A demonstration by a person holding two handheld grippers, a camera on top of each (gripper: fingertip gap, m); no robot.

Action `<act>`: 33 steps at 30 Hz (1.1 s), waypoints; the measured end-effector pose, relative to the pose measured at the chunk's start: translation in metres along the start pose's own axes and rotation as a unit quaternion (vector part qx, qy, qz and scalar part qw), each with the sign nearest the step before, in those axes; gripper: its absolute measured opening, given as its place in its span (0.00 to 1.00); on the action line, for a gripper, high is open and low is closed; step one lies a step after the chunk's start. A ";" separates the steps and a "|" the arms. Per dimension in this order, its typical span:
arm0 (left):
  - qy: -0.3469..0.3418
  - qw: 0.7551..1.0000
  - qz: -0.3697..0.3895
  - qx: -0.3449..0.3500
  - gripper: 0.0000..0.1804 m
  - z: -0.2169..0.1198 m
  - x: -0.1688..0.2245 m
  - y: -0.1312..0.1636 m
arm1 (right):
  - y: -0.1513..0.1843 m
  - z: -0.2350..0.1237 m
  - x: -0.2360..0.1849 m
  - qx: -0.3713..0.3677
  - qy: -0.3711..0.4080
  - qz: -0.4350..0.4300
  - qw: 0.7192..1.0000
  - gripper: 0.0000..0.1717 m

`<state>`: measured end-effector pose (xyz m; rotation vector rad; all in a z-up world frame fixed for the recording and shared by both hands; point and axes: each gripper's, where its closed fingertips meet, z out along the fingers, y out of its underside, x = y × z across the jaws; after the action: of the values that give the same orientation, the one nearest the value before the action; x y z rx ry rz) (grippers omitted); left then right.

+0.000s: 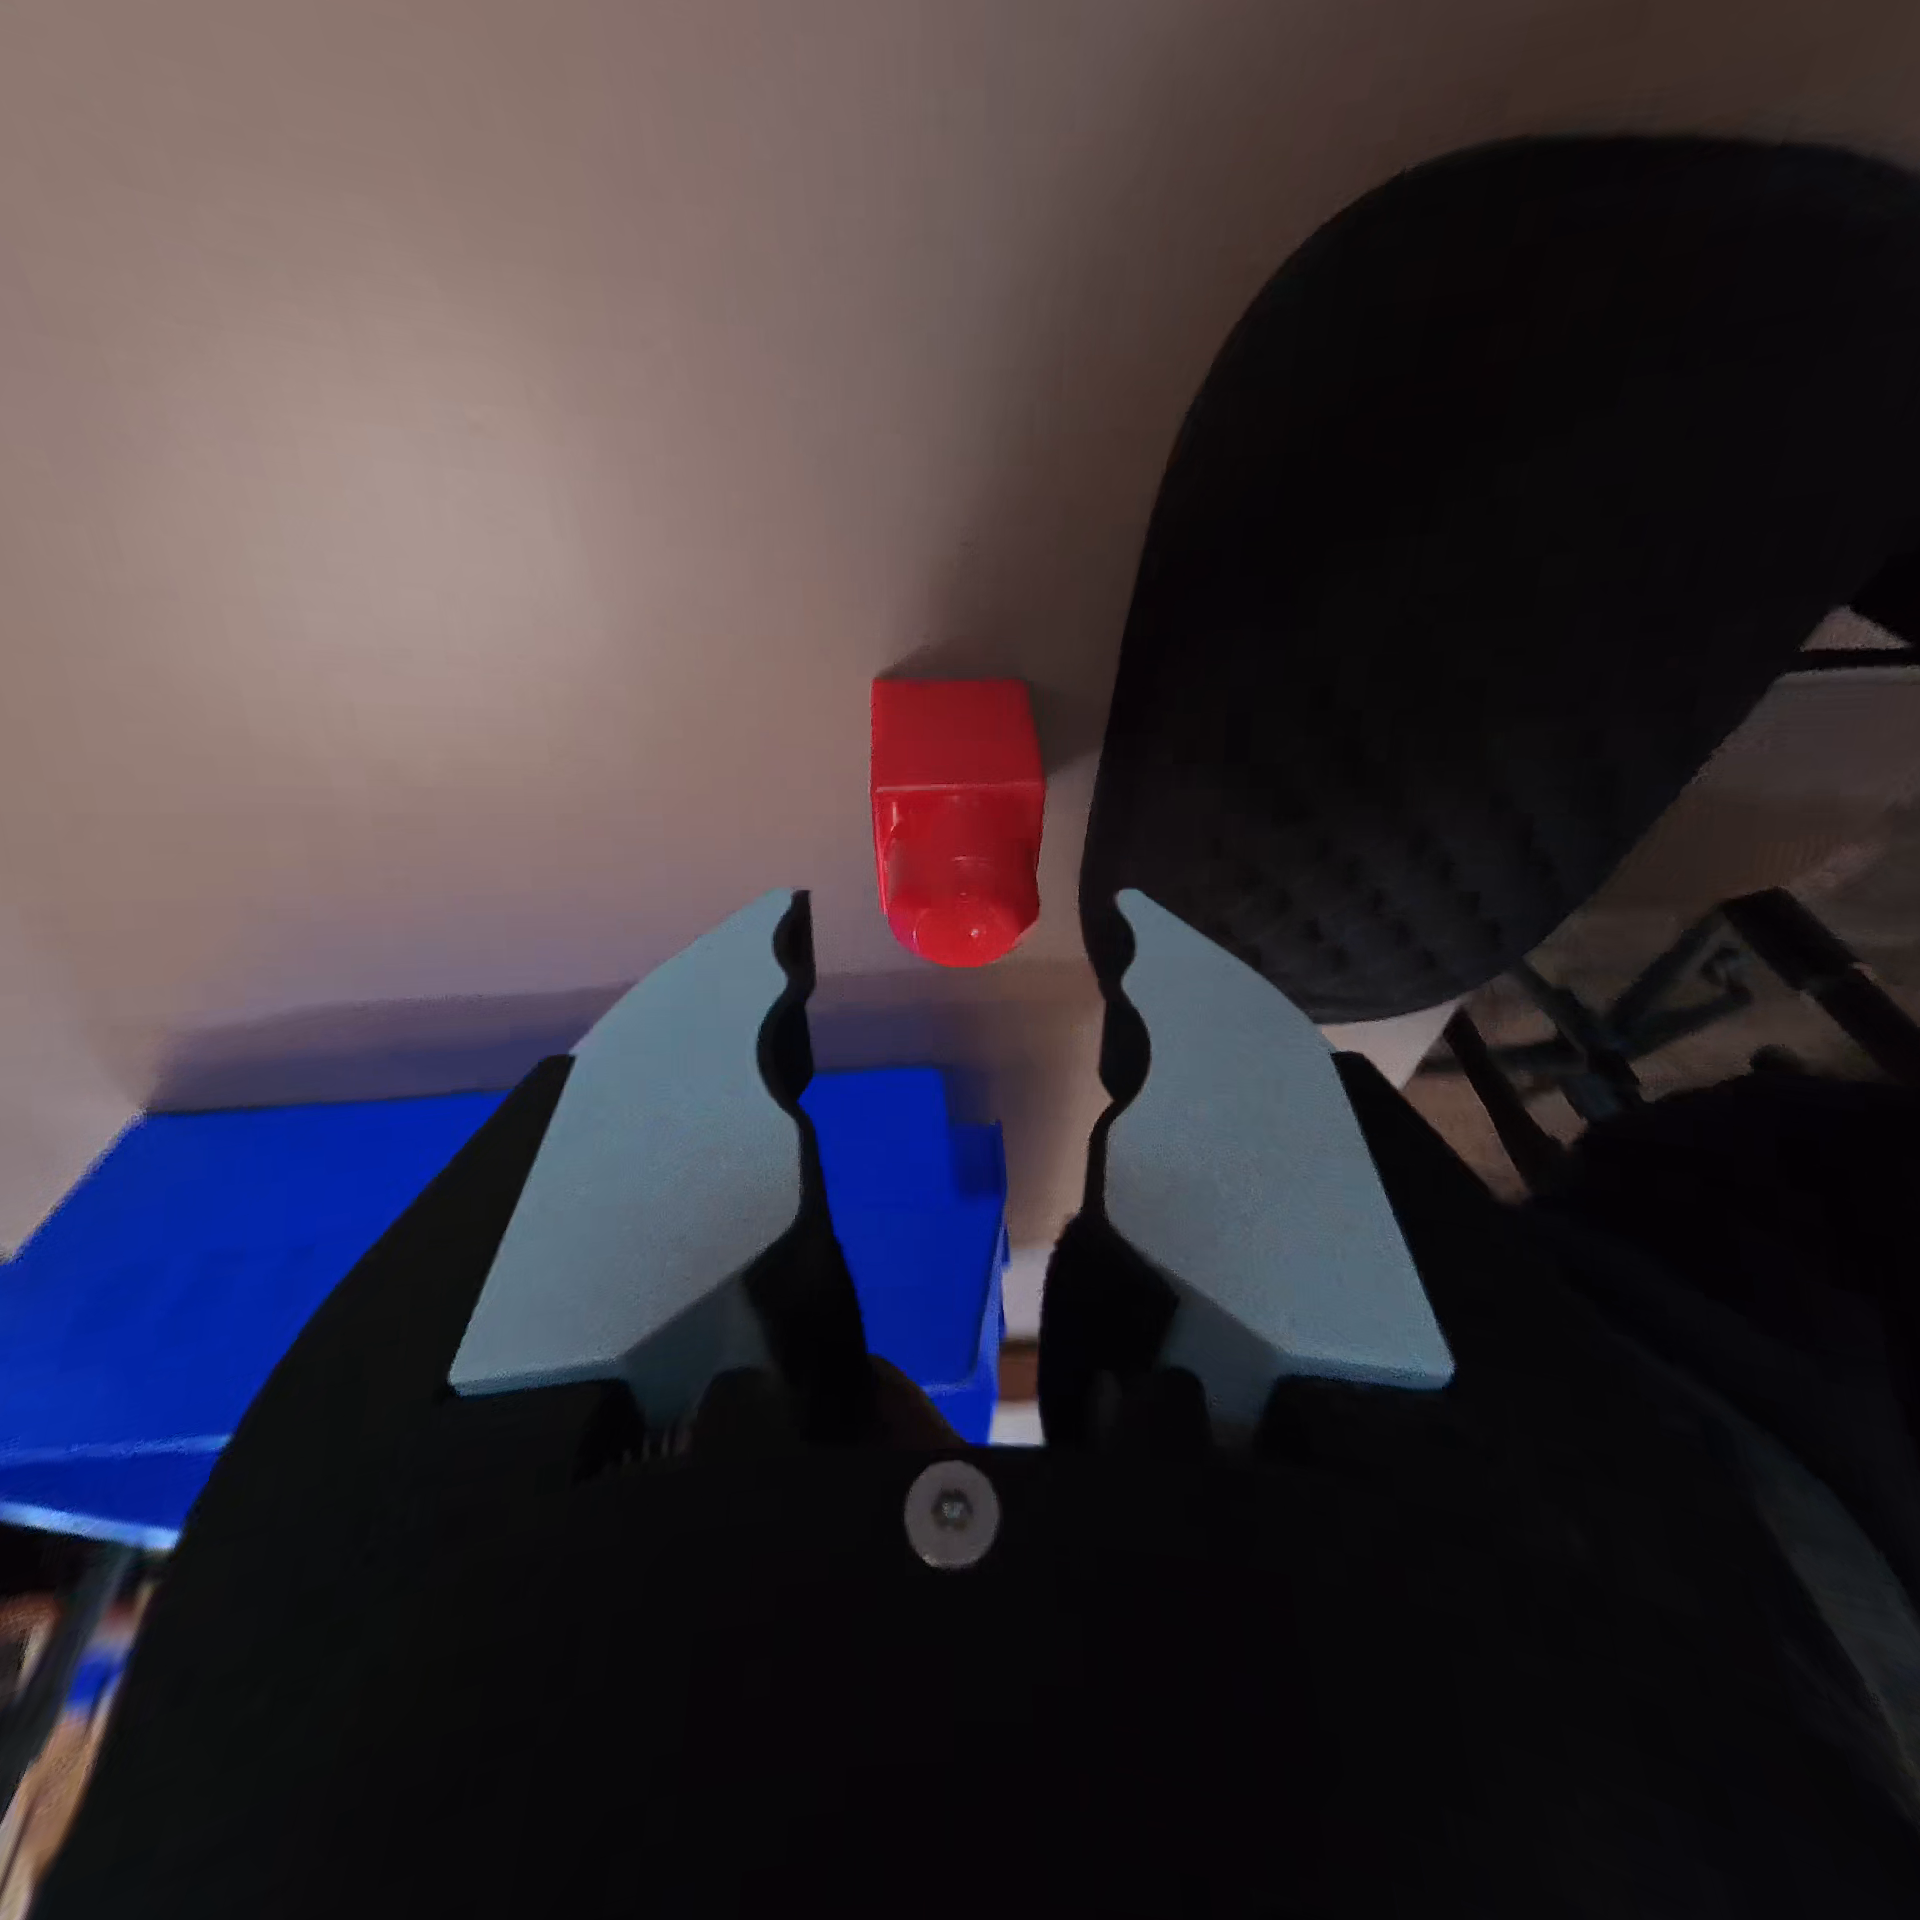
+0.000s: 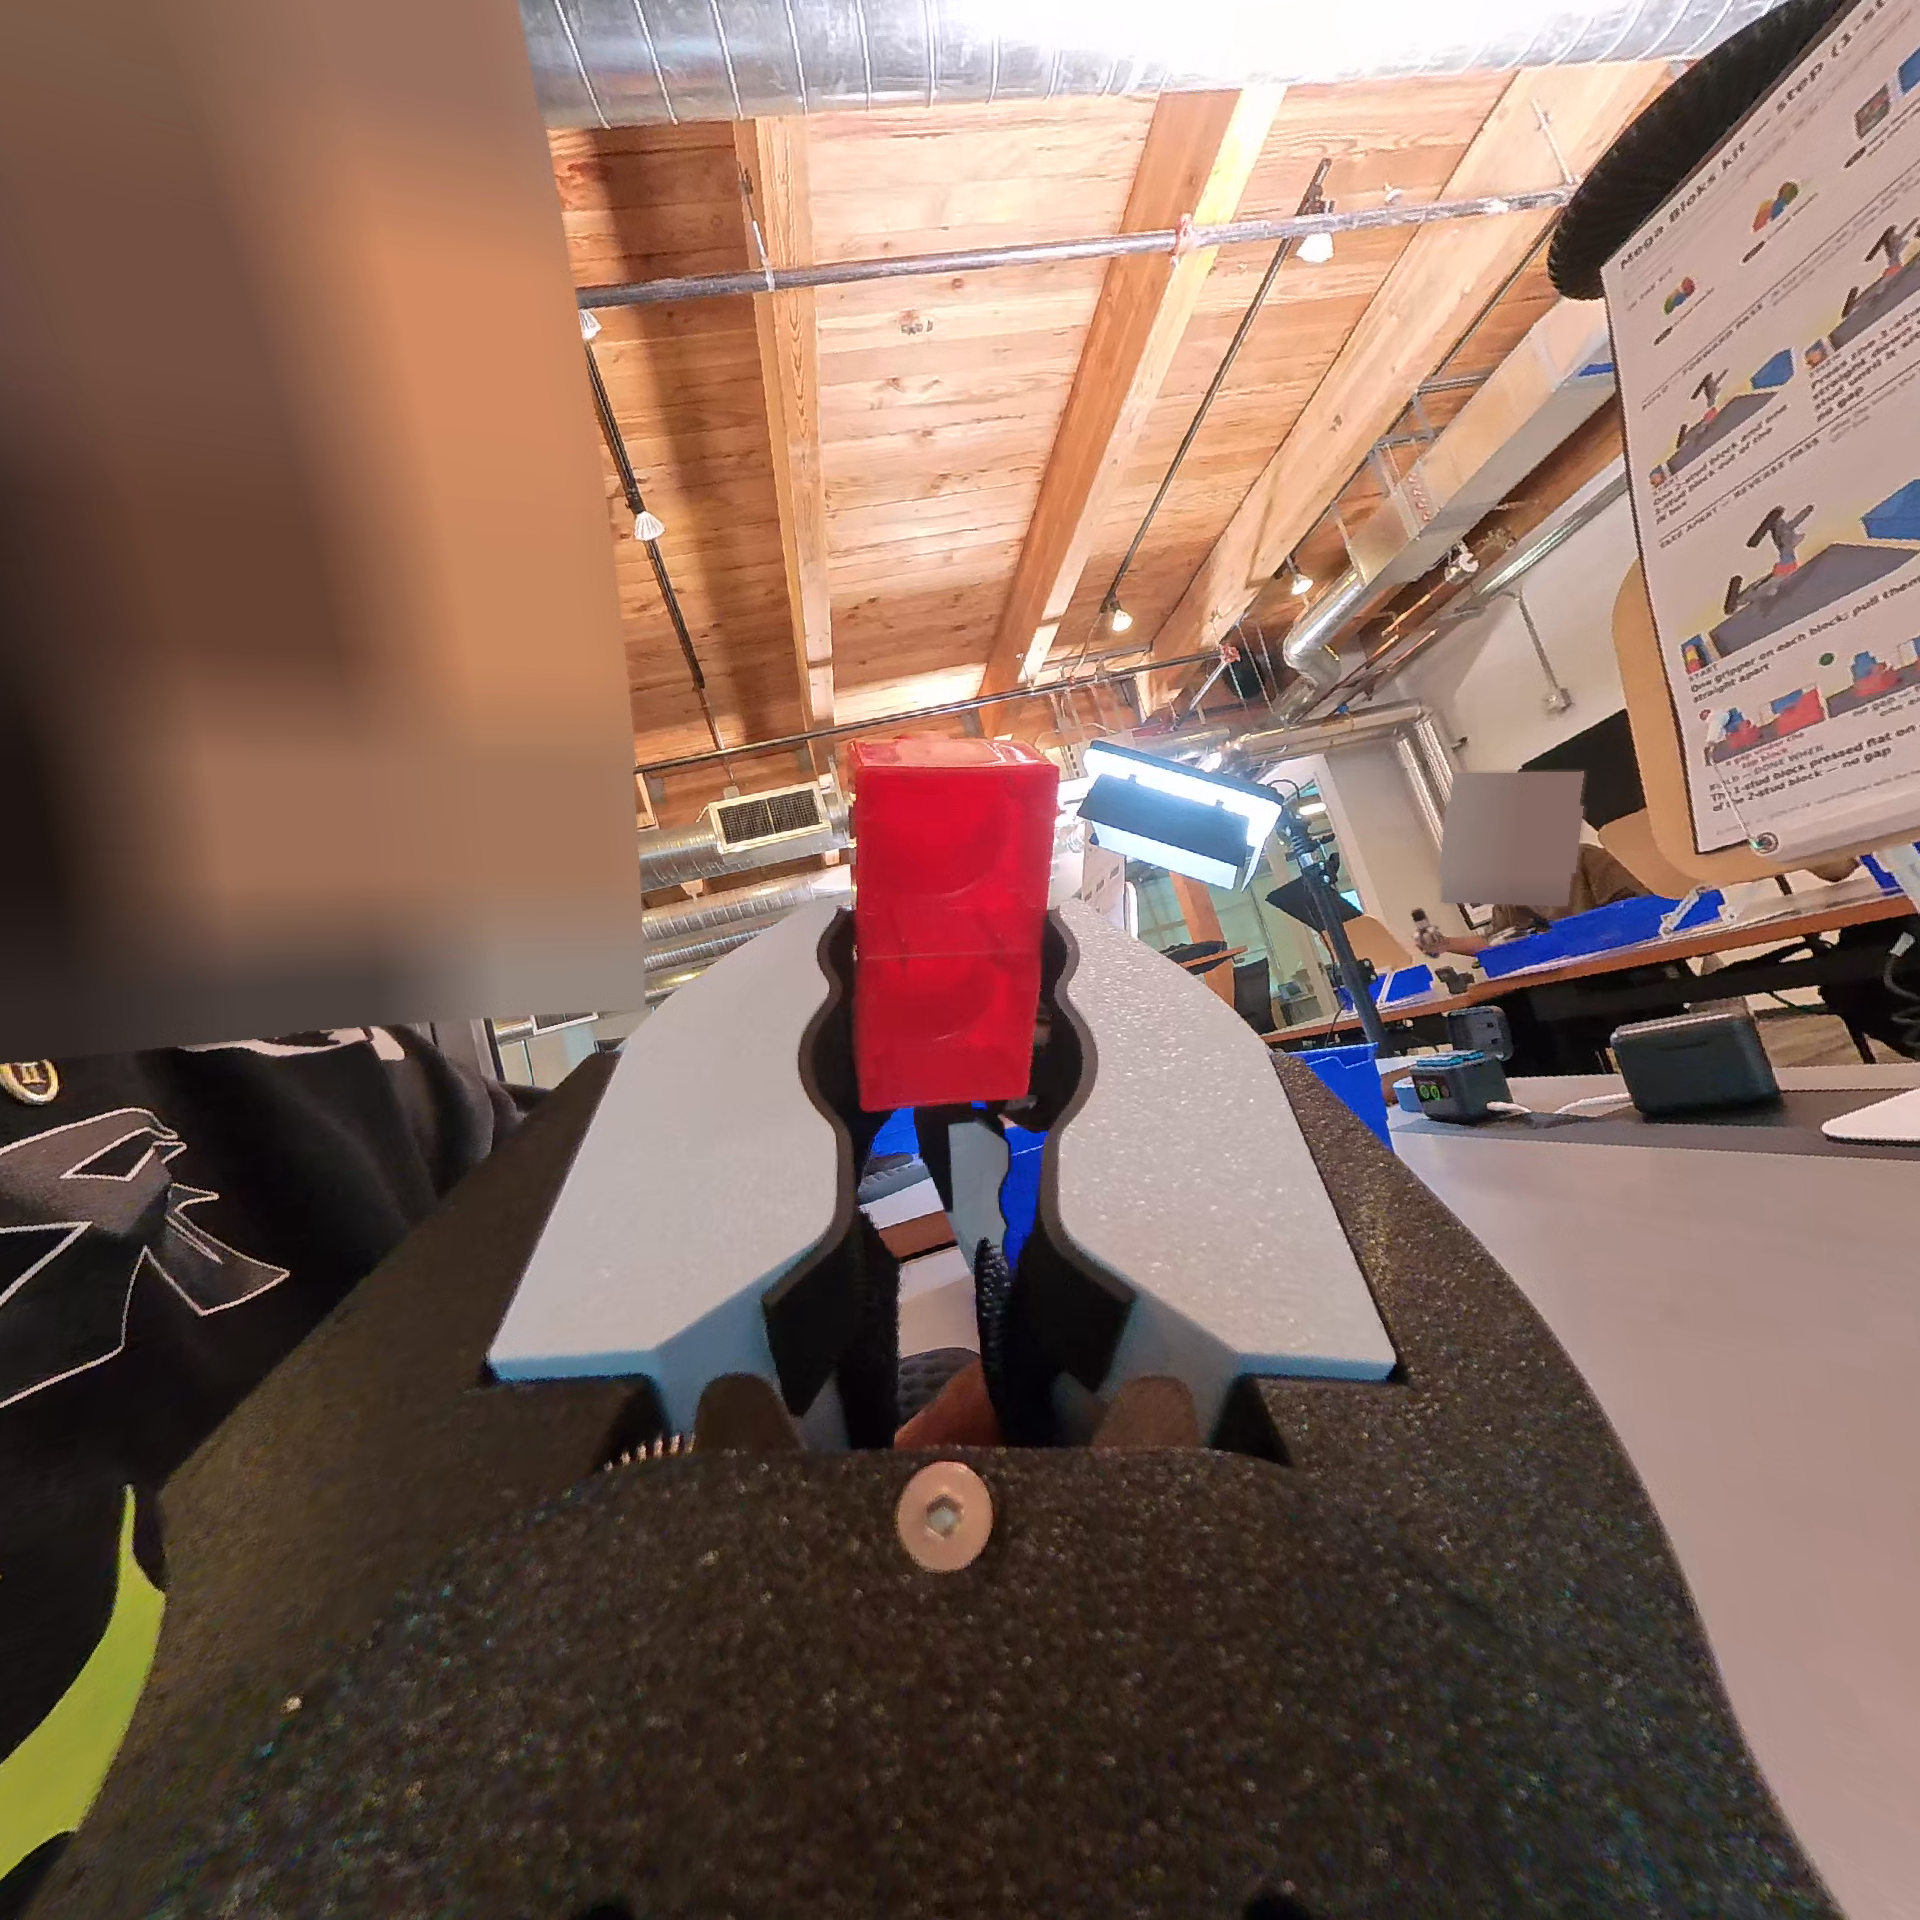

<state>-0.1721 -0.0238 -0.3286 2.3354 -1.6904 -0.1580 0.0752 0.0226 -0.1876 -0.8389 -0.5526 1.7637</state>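
Here, the right gripper (image 2: pixel 948 1023) clamps a red translucent plastic building block (image 2: pixel 945 925), both pads pressed on its sides, against a wooden ceiling (image 2: pixel 935 416). The left gripper (image 1: pixel 961 914) stands wide open, bare, just short of a red one-stud plastic block (image 1: pixel 954 821) beside a blue plastic bin (image 1: pixel 260 1247).

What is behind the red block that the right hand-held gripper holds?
Behind the red block are the wooden ceiling, silver ducts and a bright lamp. The block covers whatever lies straight behind it.
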 end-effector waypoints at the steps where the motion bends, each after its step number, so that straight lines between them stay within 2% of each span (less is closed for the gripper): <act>1: -0.002 0.999 0.017 0.038 0.32 -0.002 0.001 -0.004 | 0.000 0.000 0.000 0.001 0.000 0.000 1.000 0.20; 3: -0.015 0.992 0.043 0.115 0.35 -0.005 0.002 -0.011 | -0.001 0.000 0.000 0.002 0.000 0.002 1.000 0.20; 6: -0.030 0.978 0.036 0.201 0.35 -0.003 0.002 -0.016 | 0.000 0.000 0.000 0.000 -0.001 0.002 1.000 0.20; 12: -0.032 0.973 -0.021 0.226 0.27 0.020 0.002 -0.007 | 0.001 0.000 0.001 -0.001 0.000 0.003 1.000 0.20; 18: -0.036 0.974 -0.014 0.223 0.25 0.028 0.000 -0.012 | 0.002 0.001 0.001 -0.004 0.000 0.003 1.000 0.20; 20: -0.030 0.975 -0.007 0.219 0.20 0.031 0.001 -0.012 | 0.002 0.001 0.001 -0.004 0.001 0.003 1.000 0.20; 22: -0.031 0.976 -0.018 0.213 0.20 0.032 -0.001 -0.009 | 0.002 0.001 0.002 -0.005 0.002 0.003 1.000 0.20; 24: -0.046 0.966 -0.043 0.249 0.20 0.023 -0.006 -0.014 | 0.003 0.001 0.001 -0.008 0.001 0.004 1.000 0.20; 25: -0.049 0.953 -0.056 0.293 0.20 0.013 -0.008 -0.020 | 0.004 0.001 0.001 -0.012 0.000 0.004 1.000 0.20; 26: -0.060 0.930 -0.072 0.354 0.20 -0.002 -0.011 -0.029 | 0.006 0.002 0.000 -0.017 -0.001 0.002 1.000 0.20; 27: -0.064 0.896 -0.091 0.430 0.20 -0.022 -0.012 -0.039 | 0.008 0.003 0.000 -0.025 -0.003 0.001 1.000 0.20; 28: -0.054 0.855 -0.104 0.506 0.20 -0.043 -0.009 -0.050 | 0.011 0.004 -0.001 -0.035 -0.005 -0.001 0.999 0.20; 30: -0.037 0.751 -0.108 0.650 0.20 -0.087 0.003 -0.067 | 0.020 0.008 -0.004 -0.069 -0.011 -0.005 0.998 0.20; 33: 0.037 0.598 -0.102 0.794 0.20 -0.132 0.029 -0.081 | 0.043 0.014 -0.006 -0.155 -0.017 -0.019 0.988 0.20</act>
<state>-0.0575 -0.0092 -0.2213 3.2880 -1.5552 2.2838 0.0393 0.0026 -0.2076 -1.0059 -0.8767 1.6830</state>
